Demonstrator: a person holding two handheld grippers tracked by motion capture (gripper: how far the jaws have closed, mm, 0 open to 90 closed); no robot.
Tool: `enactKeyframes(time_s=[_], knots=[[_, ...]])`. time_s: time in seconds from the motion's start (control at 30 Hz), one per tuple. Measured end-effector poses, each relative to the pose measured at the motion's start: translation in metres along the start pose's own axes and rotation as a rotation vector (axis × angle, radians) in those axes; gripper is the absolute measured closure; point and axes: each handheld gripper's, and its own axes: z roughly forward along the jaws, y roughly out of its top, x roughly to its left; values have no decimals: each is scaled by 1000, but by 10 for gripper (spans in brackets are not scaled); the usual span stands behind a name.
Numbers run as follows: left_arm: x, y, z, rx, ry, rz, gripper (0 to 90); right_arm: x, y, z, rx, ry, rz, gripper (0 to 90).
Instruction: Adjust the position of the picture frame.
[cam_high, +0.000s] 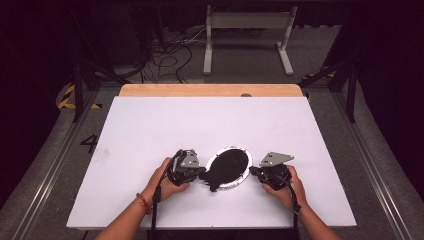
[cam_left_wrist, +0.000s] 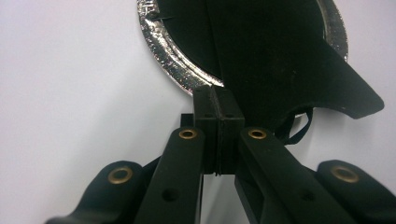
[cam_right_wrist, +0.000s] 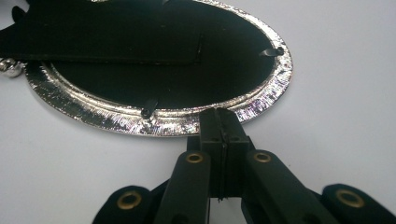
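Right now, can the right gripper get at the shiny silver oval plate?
Probably yes. The right gripper, its jaws shut, sits at the rim of the shiny silver oval plate, with only bare white table around it.

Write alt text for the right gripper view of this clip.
The right gripper, jaws shut together, sits at the near rim of an oval silver frame lying on a white table. Its inside is black, and a flat black panel lies across its far part.

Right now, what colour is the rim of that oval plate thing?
Shiny silver, around a black middle; the rim shows best in the right gripper view.
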Motion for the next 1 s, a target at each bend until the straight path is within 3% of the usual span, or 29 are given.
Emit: enactKeyframes(time_s=[0.23,0.33,0.5,0.57,0.67,0.77,1.0], knots=[[0,-4,-3,-2,-19,-8,900,-3,8,7,10,-11,-21,900],[-4,-3,-6,20,18,47,900,-3,11,10,9,-17,-21,900],[-2,-5,-7,10,18,43,867,0,9,9,6,-31,-18,900],[-1,-7,-8,17,21,47,861,3,8,7,11,-23,-21,900],[3,-11,-10,-1,-11,14,853,9,4,3,4,8,-12,900],[1,-11,-10,1,-20,35,862,15,3,1,2,32,-16,900],[-2,-12,-10,-8,-25,33,896,17,4,5,-14,39,-23,900]])
